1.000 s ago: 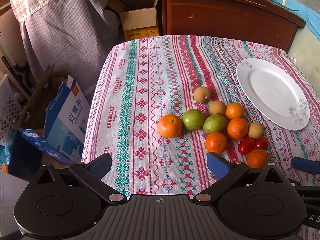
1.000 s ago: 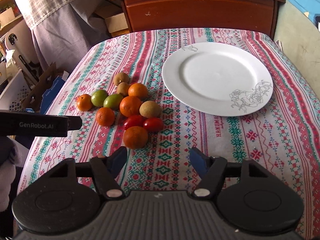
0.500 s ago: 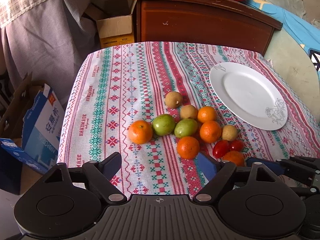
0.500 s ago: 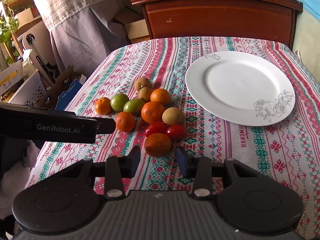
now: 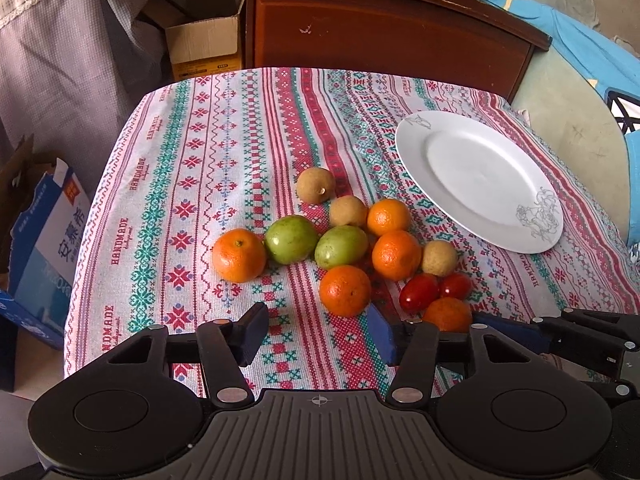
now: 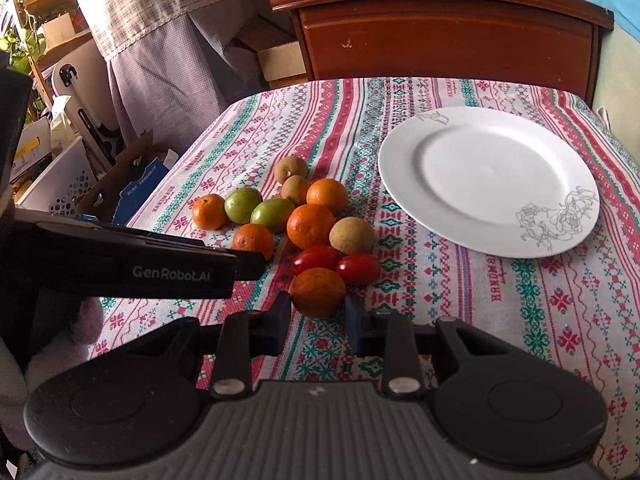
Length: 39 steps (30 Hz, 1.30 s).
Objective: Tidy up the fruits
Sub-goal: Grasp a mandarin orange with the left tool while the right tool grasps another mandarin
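The nearest orange (image 6: 318, 292) sits at the front of a cluster of fruit on the table (image 6: 520, 300), and the right gripper (image 6: 316, 318) has just been closing, its jaws now clamped on that orange's sides. Just behind it lie two cherry tomatoes (image 6: 358, 269), touching it, then more oranges, three brownish round fruits and two green fruits (image 5: 291, 239), packed close. The left gripper (image 5: 320, 334) hovers in front of another orange (image 5: 345, 290); its jaws have just been closing but stand apart with only tablecloth between them. A white plate (image 6: 488, 178) with a drawn rose lies bare to the right of the fruit, near but apart. A wooden cabinet (image 6: 444, 36) stands beyond the table
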Motion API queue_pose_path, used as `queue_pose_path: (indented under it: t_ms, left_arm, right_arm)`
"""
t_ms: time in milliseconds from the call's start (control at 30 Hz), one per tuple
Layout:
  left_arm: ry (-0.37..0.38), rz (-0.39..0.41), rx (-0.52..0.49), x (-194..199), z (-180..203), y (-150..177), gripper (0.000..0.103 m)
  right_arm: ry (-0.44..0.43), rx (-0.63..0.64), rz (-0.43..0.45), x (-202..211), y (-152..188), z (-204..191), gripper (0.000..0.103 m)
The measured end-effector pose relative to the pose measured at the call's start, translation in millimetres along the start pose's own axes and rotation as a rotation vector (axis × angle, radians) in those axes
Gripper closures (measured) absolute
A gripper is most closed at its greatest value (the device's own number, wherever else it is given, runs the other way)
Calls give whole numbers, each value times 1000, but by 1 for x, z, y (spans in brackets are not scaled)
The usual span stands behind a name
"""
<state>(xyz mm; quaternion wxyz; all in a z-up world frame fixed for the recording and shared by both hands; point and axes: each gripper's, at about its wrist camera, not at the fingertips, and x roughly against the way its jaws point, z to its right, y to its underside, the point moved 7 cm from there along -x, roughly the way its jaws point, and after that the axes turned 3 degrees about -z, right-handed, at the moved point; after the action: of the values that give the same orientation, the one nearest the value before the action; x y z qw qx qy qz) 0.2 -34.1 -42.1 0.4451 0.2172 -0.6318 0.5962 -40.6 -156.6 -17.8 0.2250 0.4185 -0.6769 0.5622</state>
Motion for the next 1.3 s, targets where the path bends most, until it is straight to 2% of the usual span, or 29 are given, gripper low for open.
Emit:
queue_pose_path:
  t_ms: [133, 367, 633, 667, 767, 933, 1133, 1200, 1300]
  left_arm:
    - [7, 7, -12, -2, 3, -2, 54]
    - [45, 17, -28, -3, 10, -1, 79]
    - [73, 51, 13, 14, 8, -4, 83]
    - [79, 58, 17, 17, 9, -6, 86]
    - [86, 77, 25, 22, 10, -10, 86]
    - [81, 65, 21, 18, 11, -7, 86]
    - [78, 44, 30, 12, 3, -2, 86]
    - [88, 40, 35, 10, 3, -2, 86]
    - [88, 49, 31, 11, 6, -3, 84]
  right_arm:
    - [-2, -2, -2, 0, 1, 0, 74]
    - [-8, -3, -15, 2, 2, 0, 75]
    - [-24, -45, -1, 14, -3, 8, 76]
    - [-22, -52, 6, 16, -4, 10, 77]
    - [-21, -68, 23, 20, -8, 15, 87]
    - [-31, -66, 18, 20, -7, 14, 88]
    - [-25, -74, 16, 18, -7, 15, 79]
    - [-26, -72, 14, 17, -6, 14, 72]
    - [-45, -75, -1, 16, -5, 11, 66]
